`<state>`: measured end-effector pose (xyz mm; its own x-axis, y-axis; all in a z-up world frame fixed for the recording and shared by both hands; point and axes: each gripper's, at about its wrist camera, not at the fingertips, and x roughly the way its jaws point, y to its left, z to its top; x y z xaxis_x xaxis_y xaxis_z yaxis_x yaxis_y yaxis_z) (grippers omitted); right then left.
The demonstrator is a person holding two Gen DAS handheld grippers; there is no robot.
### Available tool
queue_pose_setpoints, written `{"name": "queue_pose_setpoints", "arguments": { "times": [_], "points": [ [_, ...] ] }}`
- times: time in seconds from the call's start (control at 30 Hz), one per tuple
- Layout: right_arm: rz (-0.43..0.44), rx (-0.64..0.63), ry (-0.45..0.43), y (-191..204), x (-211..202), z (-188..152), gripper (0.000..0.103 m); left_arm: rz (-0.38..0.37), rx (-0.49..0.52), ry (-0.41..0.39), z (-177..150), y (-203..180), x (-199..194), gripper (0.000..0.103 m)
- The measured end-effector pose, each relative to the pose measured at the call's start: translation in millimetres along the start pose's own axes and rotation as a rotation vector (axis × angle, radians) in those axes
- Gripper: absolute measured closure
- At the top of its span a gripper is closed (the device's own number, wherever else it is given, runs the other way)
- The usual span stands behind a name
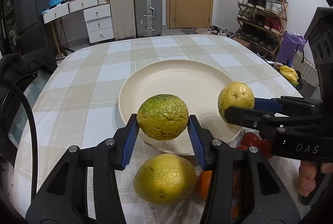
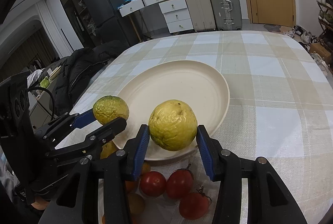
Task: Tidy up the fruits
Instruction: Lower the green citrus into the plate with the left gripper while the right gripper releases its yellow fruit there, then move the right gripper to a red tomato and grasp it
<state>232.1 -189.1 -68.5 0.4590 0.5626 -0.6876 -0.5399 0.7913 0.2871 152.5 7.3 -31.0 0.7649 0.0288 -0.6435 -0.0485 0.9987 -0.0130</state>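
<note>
Clearly, my left gripper [image 1: 162,118] was clamped on a wrinkled green-yellow fruit [image 1: 162,116], held above the cream plate's [image 1: 177,76] six o'clock rim, and my right gripper [image 2: 172,130] clasped a paler yellow fruit [image 2: 173,125] over the plate's five o'clock edge. Nothing lay on the plate yet. Left to move, I judged: a third yellow fruit [image 1: 164,179], three tomatoes [image 2: 153,183] and something orange, all waiting at six o'clock on the checked tablecloth [image 1: 83,82].
</note>
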Motion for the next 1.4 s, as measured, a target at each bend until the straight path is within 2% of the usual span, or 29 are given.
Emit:
{"name": "queue_pose_setpoints", "arguments": {
  "times": [0.43,0.5,0.53,0.6,0.7,0.77,0.87,0.9,0.97,1.4],
  "points": [
    [-0.033,-0.017,-0.028,2,-5,-4,0.053,0.005,0.010,-0.028,0,0,-7,0.057],
    [-0.041,-0.013,-0.026,0,-7,-4,0.051,0.011,0.007,-0.024,-2,2,-9,0.052],
    [-0.046,-0.013,-0.026,-1,-8,-5,0.047,0.011,0.003,-0.024,-4,4,-11,0.049],
    [-0.066,-0.019,-0.035,-2,-13,-7,0.037,0.013,-0.010,-0.031,-6,7,-16,0.034],
    [-0.081,-0.031,-0.059,-2,-22,-11,0.026,0.010,-0.020,-0.055,-11,10,-28,0.022],
    [-0.081,-0.032,-0.079,-3,-31,-15,0.009,0.009,-0.019,-0.070,-15,11,-38,0.020],
    [-0.098,-0.043,-0.097,-1,-41,-21,0.001,0.010,-0.014,-0.080,-22,11,-50,0.014],
    [-0.102,-0.053,-0.096,-1,-44,-23,0.000,0.011,-0.015,-0.084,-24,10,-54,0.013],
    [-0.110,-0.068,-0.094,-1,-47,-26,0.000,0.007,-0.017,-0.092,-29,11,-62,0.001],
    [-0.120,-0.096,-0.055,-14,-60,-53,0.000,-0.016,0.005,-0.078,-53,-5,-92,0.001]
  ]
}}
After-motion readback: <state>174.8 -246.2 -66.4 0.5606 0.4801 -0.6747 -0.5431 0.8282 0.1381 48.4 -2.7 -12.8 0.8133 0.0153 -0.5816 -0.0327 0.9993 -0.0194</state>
